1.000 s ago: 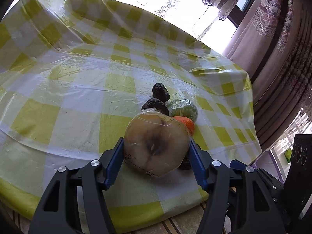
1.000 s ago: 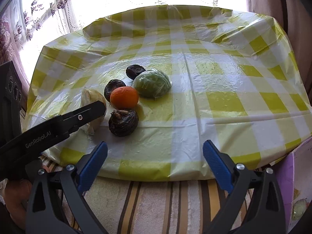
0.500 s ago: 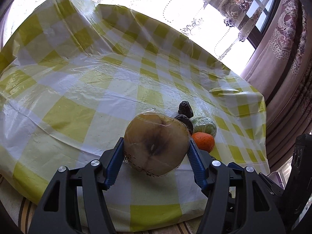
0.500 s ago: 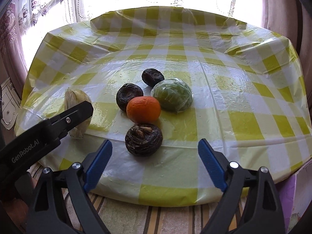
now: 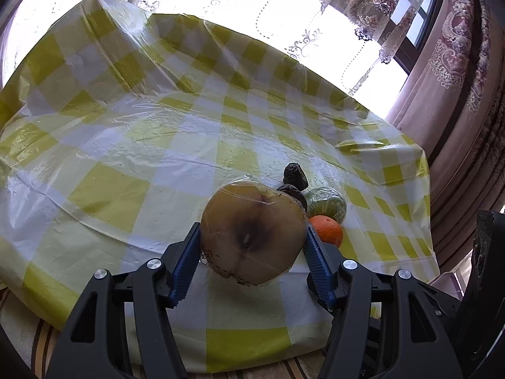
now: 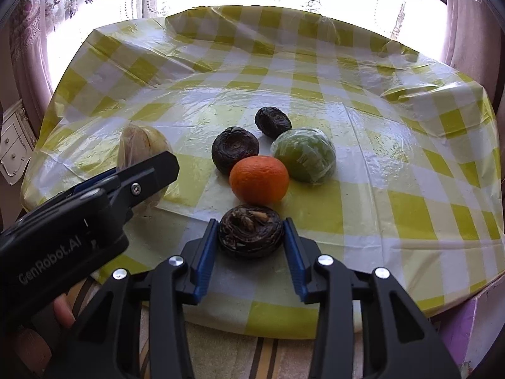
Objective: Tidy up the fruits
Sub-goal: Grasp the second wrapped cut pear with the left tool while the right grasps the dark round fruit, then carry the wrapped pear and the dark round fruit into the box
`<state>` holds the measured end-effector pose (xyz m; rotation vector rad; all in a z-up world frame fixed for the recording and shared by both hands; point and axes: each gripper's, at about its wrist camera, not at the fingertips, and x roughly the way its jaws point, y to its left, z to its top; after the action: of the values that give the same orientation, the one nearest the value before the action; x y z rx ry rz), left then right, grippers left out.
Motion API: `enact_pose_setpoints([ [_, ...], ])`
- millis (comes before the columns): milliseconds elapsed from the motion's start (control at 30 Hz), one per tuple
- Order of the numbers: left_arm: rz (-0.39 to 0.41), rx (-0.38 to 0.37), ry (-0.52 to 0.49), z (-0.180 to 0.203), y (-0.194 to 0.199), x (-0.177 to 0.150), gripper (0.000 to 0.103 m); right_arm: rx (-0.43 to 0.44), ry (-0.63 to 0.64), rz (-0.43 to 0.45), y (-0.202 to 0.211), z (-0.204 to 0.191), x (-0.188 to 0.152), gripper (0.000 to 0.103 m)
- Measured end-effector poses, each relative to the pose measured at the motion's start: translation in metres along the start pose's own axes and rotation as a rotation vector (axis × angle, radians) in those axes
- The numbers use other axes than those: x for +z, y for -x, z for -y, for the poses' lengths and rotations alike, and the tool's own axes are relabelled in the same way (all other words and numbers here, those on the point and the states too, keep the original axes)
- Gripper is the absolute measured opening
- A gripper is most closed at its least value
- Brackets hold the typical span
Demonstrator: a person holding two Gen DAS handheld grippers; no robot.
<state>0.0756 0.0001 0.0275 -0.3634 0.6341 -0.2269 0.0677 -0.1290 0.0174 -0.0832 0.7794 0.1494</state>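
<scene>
My left gripper is shut on a plastic-wrapped, browned half apple, held over the table's near left part; it also shows in the right wrist view. My right gripper has its blue pads on both sides of a dark wrinkled fruit near the table's front edge. Behind it lie an orange, a wrapped green fruit and two more dark wrinkled fruits. The orange and green fruit also show in the left wrist view.
The table wears a yellow-and-white checked cloth under clear plastic. Curtains and a bright window stand behind it. A striped rug lies below the front edge. A white cabinet stands at the left.
My right gripper has moved forward and closed around the nearest dark fruit. My left gripper, still holding the half apple, has drifted left and back from the fruit group.
</scene>
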Motion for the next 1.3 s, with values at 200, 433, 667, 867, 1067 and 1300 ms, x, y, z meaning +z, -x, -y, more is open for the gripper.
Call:
enact_pose_setpoints([
  [200, 0.007, 0.014, -0.034, 0.010, 0.005, -0.001, 0.060, 0.000, -0.046, 0.006, 0.016, 0.018, -0.008, 0.041],
  [433, 0.005, 0.026, -0.071, 0.022, 0.010, -0.003, 0.060, -0.009, -0.090, 0.010, 0.033, 0.040, -0.019, 0.041],
  [667, -0.007, 0.019, -0.103, 0.035, 0.013, -0.007, 0.060, -0.027, -0.118, 0.012, 0.046, 0.056, -0.028, 0.041],
  [867, -0.028, -0.009, -0.138, 0.052, 0.013, -0.010, 0.060, -0.051, -0.155, 0.015, 0.061, 0.078, -0.035, 0.041],
  [1067, -0.057, -0.045, -0.194, 0.079, 0.010, -0.019, 0.060, -0.083, -0.190, 0.017, 0.075, 0.102, -0.045, 0.041],
  [1300, -0.090, -0.092, -0.268, 0.113, 0.007, -0.036, 0.060, -0.110, -0.232, 0.010, 0.090, 0.128, -0.062, 0.041],
])
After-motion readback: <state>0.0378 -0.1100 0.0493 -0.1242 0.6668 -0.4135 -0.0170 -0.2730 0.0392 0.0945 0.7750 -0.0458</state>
